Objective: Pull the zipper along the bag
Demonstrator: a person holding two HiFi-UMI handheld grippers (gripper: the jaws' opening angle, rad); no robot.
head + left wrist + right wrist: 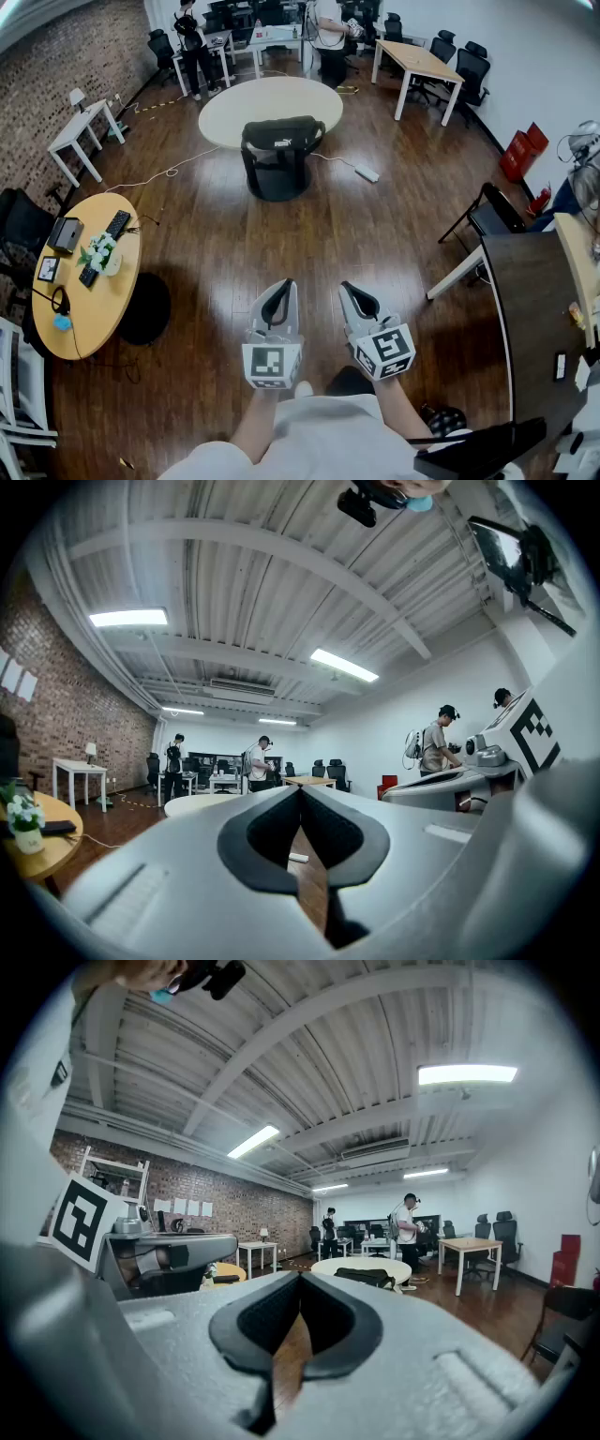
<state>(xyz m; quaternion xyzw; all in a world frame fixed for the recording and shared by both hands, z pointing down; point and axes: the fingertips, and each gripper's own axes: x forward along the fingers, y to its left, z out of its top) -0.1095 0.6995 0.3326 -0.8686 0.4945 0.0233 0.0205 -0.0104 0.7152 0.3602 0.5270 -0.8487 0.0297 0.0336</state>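
Both closed, left tool [281,284], right tool [349,288], black bag [265,131] (white logo [283,143] unreadable)

Black bag [281,137], cream table [267,98], brown floor [234,248]

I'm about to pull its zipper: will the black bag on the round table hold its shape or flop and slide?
Probably floppy: the black bag lies low and sagging in the right gripper view, like soft fabric. It may slide, since the round table looks smooth and nothing pins the bag. Its weight I cannot judge; contents are hidden.
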